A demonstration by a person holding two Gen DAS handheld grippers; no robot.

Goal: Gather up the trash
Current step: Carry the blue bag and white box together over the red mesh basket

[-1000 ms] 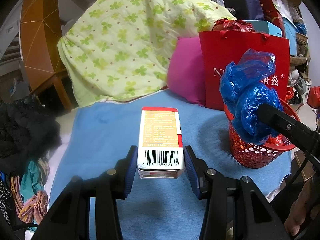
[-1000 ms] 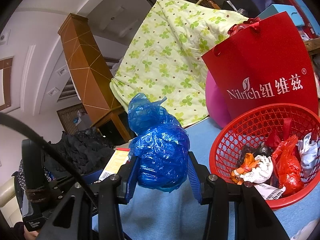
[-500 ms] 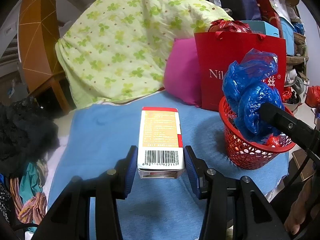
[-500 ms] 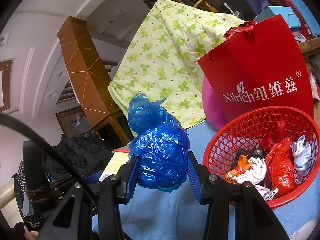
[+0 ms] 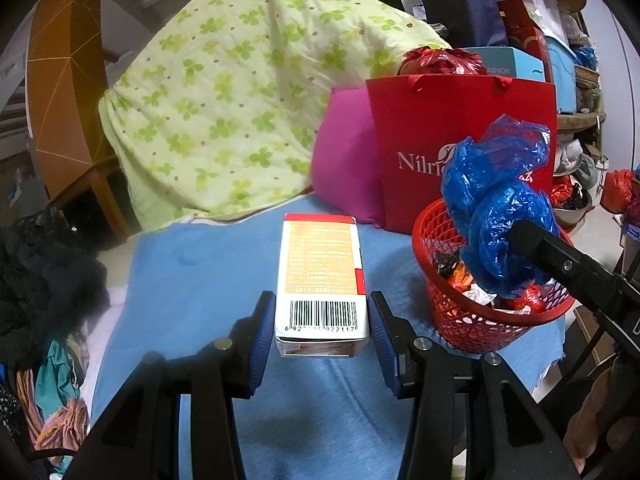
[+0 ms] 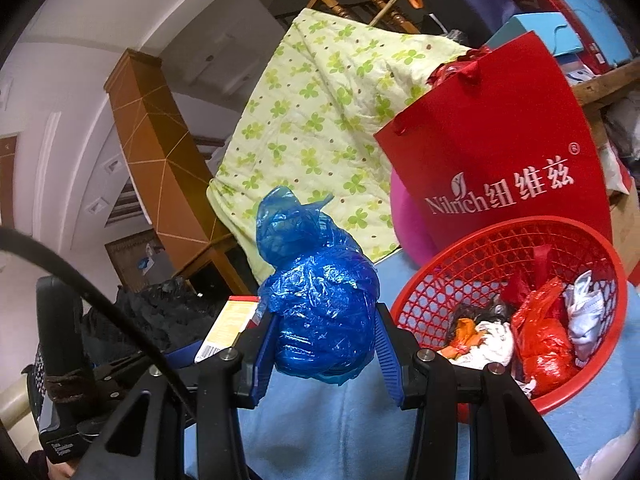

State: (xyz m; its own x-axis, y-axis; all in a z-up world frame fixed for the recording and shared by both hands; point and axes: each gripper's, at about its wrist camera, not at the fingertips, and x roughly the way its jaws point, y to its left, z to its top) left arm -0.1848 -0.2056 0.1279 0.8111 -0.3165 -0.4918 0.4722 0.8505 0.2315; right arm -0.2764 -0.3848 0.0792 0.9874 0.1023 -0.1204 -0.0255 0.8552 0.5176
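My left gripper (image 5: pixel 321 328) is shut on a white and orange carton (image 5: pixel 320 276) with a barcode, held above the blue cloth (image 5: pixel 208 280). My right gripper (image 6: pixel 325 344) is shut on a crumpled blue plastic bag (image 6: pixel 320 300). In the left wrist view that blue plastic bag (image 5: pixel 496 208) hangs over the left part of the red mesh basket (image 5: pixel 472 320). The red mesh basket (image 6: pixel 460 276) lies to the right of the bag in the right wrist view and holds several scraps of red, white and orange trash (image 6: pixel 532 328). The carton (image 6: pixel 228 324) shows at the lower left there.
A red paper bag (image 5: pixel 460 132) stands behind the basket, with a pink cushion (image 5: pixel 344 156) and a green flowered quilt (image 5: pixel 240 100) beside it. Dark clothes (image 5: pixel 36 272) are heaped at the left. Shelves with boxes (image 5: pixel 532 48) fill the right.
Both grippers have drifted toward the basket. In the left wrist view the blue bag now hangs lower over the basket, and the basket looks nearer in the right wrist view. Both grips are unchanged.
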